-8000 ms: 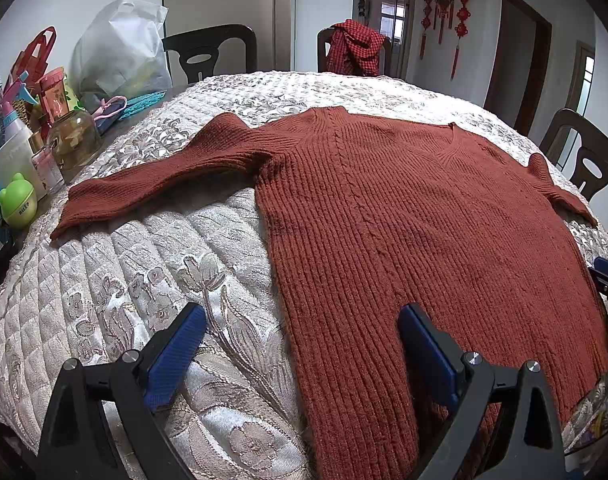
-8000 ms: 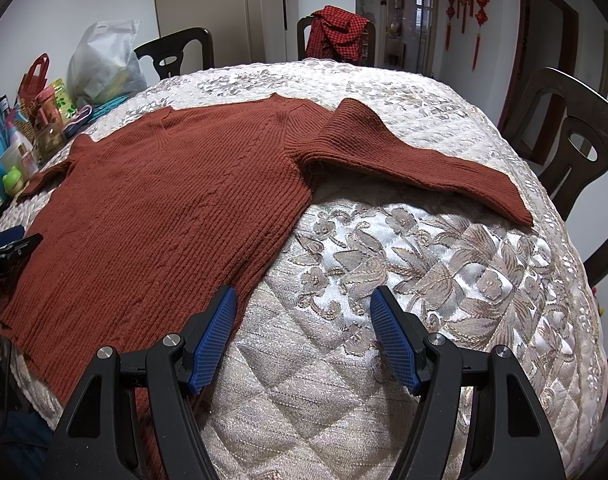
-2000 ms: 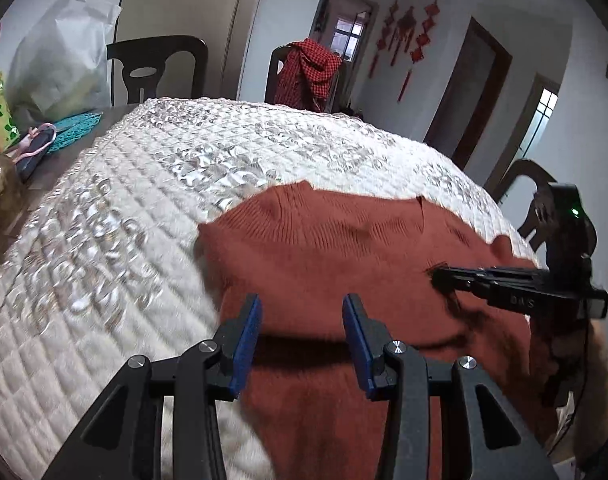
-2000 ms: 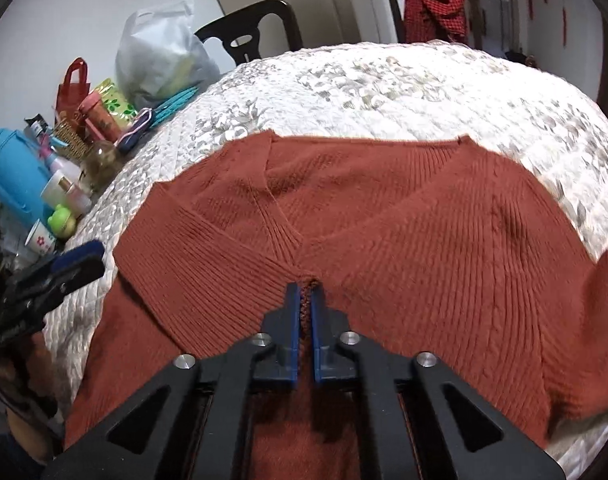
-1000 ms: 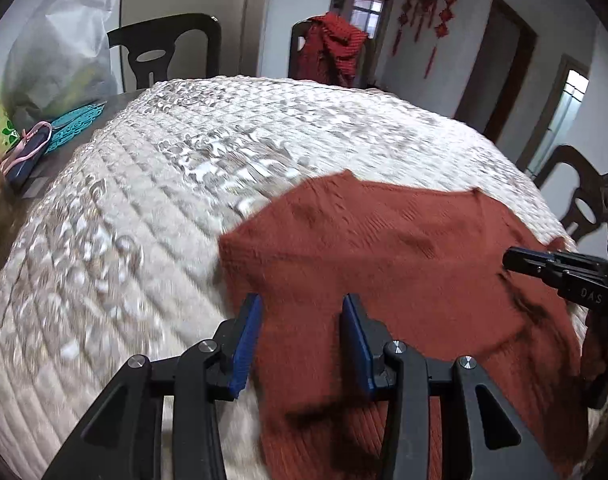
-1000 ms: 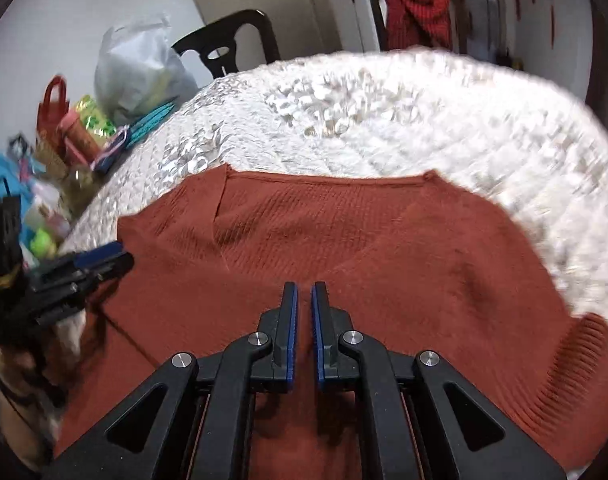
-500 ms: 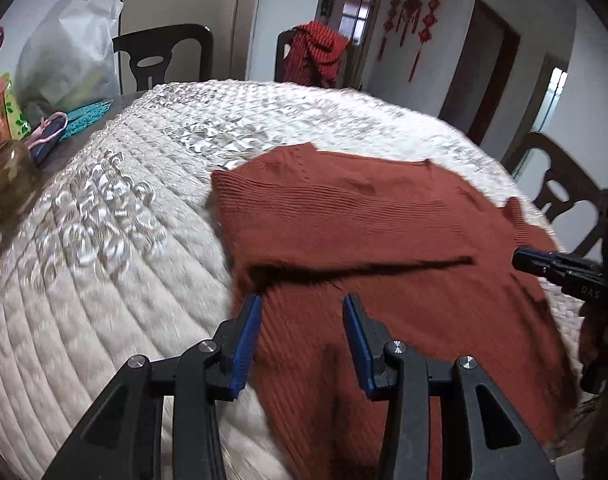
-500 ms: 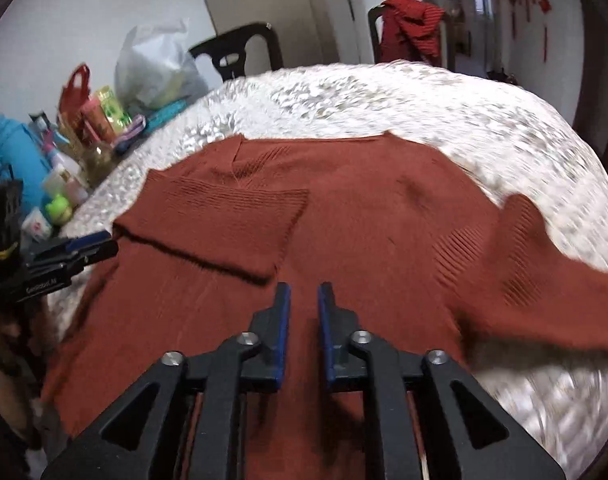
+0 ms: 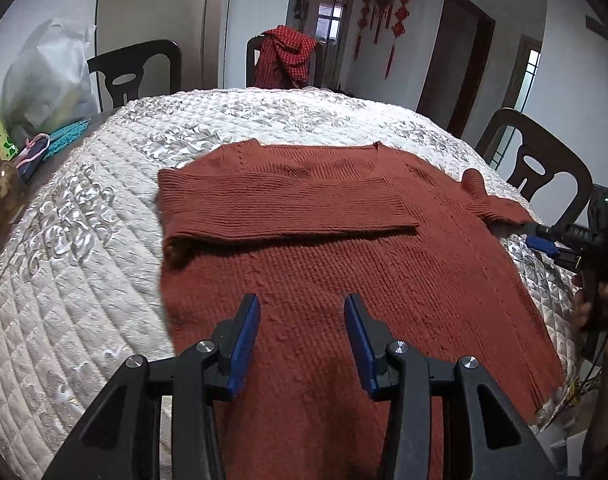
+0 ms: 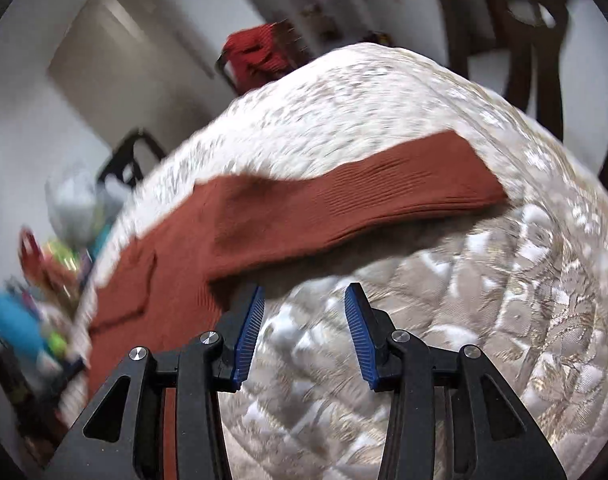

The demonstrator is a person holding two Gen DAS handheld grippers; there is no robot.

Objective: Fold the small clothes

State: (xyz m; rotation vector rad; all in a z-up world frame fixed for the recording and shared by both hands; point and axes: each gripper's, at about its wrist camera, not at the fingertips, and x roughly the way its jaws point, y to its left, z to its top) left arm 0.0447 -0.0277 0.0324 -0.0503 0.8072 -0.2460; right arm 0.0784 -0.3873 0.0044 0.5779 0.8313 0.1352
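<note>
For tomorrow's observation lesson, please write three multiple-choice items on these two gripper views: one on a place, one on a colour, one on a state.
1. Where does the folded left sleeve lie?
A. across the sweater's chest
B. hanging off the table
C. on a chair

2. What colour is the sweater?
A. navy
B. rust red
C. grey

3. How is the right sleeve?
A. folded over the body
B. rolled up
C. stretched out on the quilted cover

Answers: 1 A, the left view shows it flat across the chest below the neckline. 2 B, seen in both views. 3 C, it extends sideways beyond the open right gripper; the left gripper is open too.
</note>
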